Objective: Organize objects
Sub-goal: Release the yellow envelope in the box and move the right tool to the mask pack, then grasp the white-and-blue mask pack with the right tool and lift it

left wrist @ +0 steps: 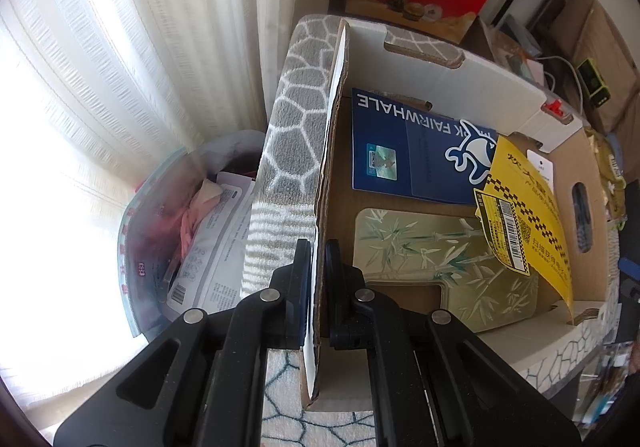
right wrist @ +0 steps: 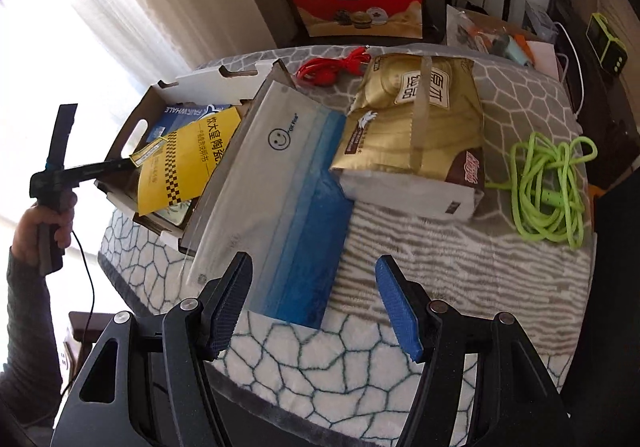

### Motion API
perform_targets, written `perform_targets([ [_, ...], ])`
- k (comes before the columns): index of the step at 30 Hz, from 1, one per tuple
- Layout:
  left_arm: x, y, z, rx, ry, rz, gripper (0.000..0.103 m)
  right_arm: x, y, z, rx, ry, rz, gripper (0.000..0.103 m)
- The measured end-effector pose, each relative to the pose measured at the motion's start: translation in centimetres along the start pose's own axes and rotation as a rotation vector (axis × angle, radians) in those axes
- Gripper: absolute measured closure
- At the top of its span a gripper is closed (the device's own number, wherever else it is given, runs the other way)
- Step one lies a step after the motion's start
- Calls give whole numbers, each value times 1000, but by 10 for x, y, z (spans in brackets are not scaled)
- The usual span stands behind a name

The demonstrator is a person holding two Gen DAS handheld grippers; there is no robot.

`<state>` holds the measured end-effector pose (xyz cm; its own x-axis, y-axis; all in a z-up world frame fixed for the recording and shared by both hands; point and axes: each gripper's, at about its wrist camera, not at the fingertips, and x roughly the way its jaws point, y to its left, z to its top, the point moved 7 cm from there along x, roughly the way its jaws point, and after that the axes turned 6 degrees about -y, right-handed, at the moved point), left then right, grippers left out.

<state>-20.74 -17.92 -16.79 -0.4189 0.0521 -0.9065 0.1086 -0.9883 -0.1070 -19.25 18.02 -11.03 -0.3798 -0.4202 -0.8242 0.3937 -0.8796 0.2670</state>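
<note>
Blue-and-white file pouch (right wrist: 280,183) is lying just ahead of the right gripper (right wrist: 316,307), jaws standing wide and empty, long axis running away toward the cardboard box (right wrist: 132,127), whose wall the left gripper (left wrist: 318,259) is pinching shut.

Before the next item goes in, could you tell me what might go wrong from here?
1. The left gripper is shut on the cardboard box wall; pulling could tilt it.
2. The yellow booklet stands propped over the rim and may slide out.
3. The blue-and-white folder leans on the box, under the open right gripper, and could slip off.
</note>
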Motion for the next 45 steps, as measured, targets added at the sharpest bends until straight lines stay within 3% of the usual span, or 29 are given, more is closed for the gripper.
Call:
perform_targets([
  [12,0,4,-2,0,1,0,98,2,-12,-38,149,3,118,37],
  [22,0,5,-2,-4,1,-2,97,5,23,-72,357,63,409,38],
  [27,1,6,0,-7,0,-4,96,20,18,-73,590,52,508,40],
  [33,0,6,-1,-7,0,-5,96,18,-14,-63,821,-122,463,45],
  [36,0,6,-1,-8,0,-5,96,14,-23,-58,861,-185,420,46],
  [41,0,6,0,-10,0,-2,96,14,-31,-52,933,-291,344,56],
  [44,-1,5,0,-5,1,4,96,22,-30,-51,957,-290,361,75],
  [45,-1,5,0,-4,1,3,95,25,-28,-50,956,-293,359,87],
])
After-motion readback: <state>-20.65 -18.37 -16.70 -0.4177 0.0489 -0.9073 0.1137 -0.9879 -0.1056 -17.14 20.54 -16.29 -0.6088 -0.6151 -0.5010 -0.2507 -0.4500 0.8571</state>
